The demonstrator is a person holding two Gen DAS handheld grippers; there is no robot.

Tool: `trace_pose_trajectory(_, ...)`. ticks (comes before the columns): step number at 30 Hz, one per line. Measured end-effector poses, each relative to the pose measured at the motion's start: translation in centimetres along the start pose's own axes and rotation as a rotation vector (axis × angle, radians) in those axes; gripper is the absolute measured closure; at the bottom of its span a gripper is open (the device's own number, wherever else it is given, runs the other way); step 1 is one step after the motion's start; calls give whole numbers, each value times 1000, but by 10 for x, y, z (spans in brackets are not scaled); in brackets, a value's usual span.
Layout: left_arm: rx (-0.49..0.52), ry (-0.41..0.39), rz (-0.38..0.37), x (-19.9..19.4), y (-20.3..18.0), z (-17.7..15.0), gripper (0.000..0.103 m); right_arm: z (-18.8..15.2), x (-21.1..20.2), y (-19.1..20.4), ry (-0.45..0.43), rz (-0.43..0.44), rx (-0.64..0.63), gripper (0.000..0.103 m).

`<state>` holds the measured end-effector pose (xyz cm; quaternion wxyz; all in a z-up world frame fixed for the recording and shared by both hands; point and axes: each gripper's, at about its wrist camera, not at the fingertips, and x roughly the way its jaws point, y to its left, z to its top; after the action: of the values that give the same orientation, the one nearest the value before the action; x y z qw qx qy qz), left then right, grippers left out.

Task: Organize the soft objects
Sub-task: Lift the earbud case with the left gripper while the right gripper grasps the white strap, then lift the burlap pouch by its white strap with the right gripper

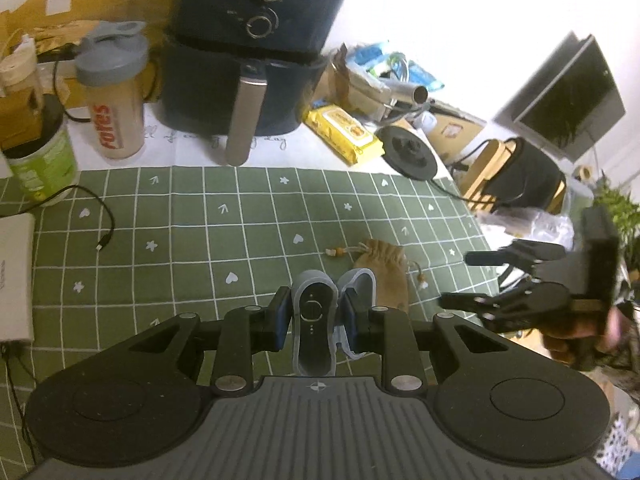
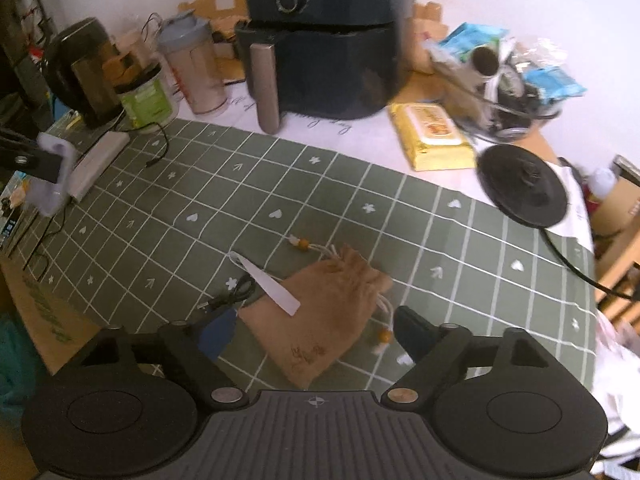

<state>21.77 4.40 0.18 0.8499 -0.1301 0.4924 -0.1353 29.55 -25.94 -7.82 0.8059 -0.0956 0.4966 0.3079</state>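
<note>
A tan drawstring pouch [image 1: 385, 266] with beaded cords lies on the green checked cloth [image 1: 200, 232]. My left gripper [image 1: 316, 312] is shut on a black remote in a translucent grey silicone sleeve [image 1: 314, 320], held just in front of the pouch. In the right wrist view the pouch [image 2: 324, 320] lies between the fingers of my open right gripper [image 2: 316, 334], which hovers over it. A white strip [image 2: 268, 284] and a black cable end [image 2: 236, 296] lie on the pouch's left edge. The right gripper also shows at the right of the left wrist view [image 1: 464, 280], open.
A black air fryer [image 1: 248, 52], a shaker bottle [image 1: 112, 92], a green tub [image 1: 44, 160], a yellow wipes pack [image 1: 346, 132] and a black kettle base [image 1: 408, 152] stand behind the cloth. A white box [image 1: 14, 276] and a loose cable [image 1: 100, 228] lie left.
</note>
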Motion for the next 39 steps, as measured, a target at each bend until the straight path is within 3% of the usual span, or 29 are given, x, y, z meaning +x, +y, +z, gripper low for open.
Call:
trace_pose_trajectory(5, -44, -33, 8, -16, 3, -8, 76, 9, 28, 0, 21, 55, -72, 39)
trace_pose_trajectory(19, -168, -113, 52, -51, 18, -30, 76, 14, 108, 30, 138, 115, -331, 57)
trace_pose_trajectory(24, -205, -116, 70, -56, 22, -39, 76, 17, 126, 38, 168, 130, -379, 68)
trace_pose_trajectory(26, -216, -117, 74, -58, 25, -41, 76, 16, 132, 40, 187, 131, -399, 80)
trace_pose_trajectory(31, -226, -119, 84, -61, 27, -45, 76, 15, 134, 38, 191, 134, -383, 87)
trace_pose_trajectory(39, -210, -117, 82, -64, 25, -46, 76, 18, 111, 33, 133, 117, -336, 87)
